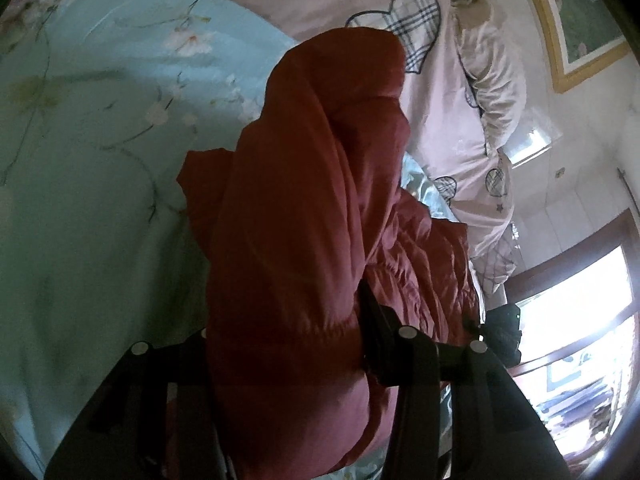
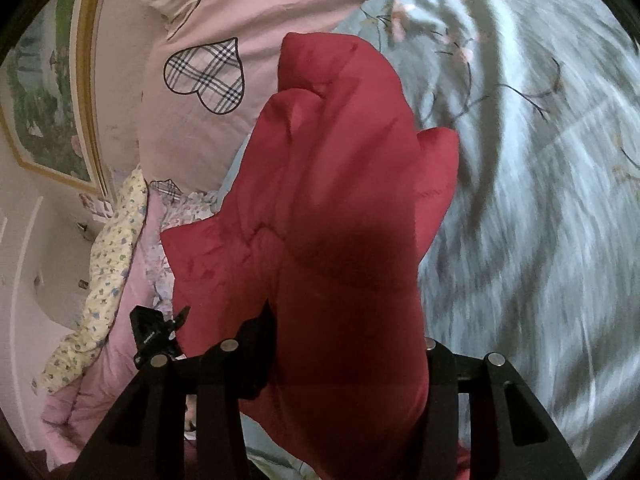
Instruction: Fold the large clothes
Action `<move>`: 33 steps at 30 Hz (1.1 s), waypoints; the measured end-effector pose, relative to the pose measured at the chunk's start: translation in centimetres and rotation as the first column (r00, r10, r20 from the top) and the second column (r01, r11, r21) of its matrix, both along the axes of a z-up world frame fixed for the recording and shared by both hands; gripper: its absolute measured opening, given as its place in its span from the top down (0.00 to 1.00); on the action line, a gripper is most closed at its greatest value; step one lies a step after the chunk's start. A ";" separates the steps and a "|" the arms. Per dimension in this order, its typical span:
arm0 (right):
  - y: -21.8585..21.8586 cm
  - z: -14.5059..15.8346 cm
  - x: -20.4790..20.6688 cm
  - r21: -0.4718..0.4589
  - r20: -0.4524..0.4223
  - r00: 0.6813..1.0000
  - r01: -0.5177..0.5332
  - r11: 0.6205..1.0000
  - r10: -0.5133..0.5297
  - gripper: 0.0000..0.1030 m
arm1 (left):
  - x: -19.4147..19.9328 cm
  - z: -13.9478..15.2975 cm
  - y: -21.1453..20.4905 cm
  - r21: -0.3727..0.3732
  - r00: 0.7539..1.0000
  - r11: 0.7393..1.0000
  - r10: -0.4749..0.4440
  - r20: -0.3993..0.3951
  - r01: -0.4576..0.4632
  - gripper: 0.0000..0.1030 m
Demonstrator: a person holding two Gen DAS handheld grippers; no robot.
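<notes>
A large dark red padded jacket (image 1: 304, 216) hangs bunched in front of the left wrist camera, above a light blue floral bedsheet (image 1: 88, 168). My left gripper (image 1: 288, 344) is shut on a thick fold of the jacket; the cloth hides most of its fingers. In the right wrist view the same red jacket (image 2: 344, 208) fills the middle. My right gripper (image 2: 348, 356) is shut on another fold of it, above the blue floral sheet (image 2: 540, 200). The other gripper (image 2: 154, 330) shows small at the left of the right wrist view.
A pink duvet with plaid hearts (image 1: 432, 80) (image 2: 208, 72) lies at the head of the bed. A gold-framed picture (image 1: 572, 20) (image 2: 48, 112) hangs on the wall. A bright window (image 1: 580, 320) is at the right. A floral yellow and pink quilt (image 2: 108, 264) lies bunched at the left.
</notes>
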State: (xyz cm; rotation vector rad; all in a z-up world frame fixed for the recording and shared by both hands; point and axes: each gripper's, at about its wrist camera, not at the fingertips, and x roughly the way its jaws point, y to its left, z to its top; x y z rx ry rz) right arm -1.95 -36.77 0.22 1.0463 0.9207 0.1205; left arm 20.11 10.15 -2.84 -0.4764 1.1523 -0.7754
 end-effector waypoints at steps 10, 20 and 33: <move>-0.1 -1.0 -0.2 -0.031 -0.024 1.000 0.012 0.999 -0.013 0.49 | 0.3 -1.7 -0.8 0.095 0.999 0.995 0.024 0.024 -0.026 0.55; -0.4 -1.3 0.1 -0.136 -0.084 0.996 0.021 0.991 -0.033 0.19 | 0.0 -1.0 -2.0 0.255 0.992 0.964 0.051 0.119 -0.081 0.26; -0.1 1.7 2.5 -0.379 -0.140 0.989 -0.004 0.925 -0.053 0.07 | 0.3 2.3 -2.7 0.370 0.955 0.907 0.099 0.280 -0.202 0.19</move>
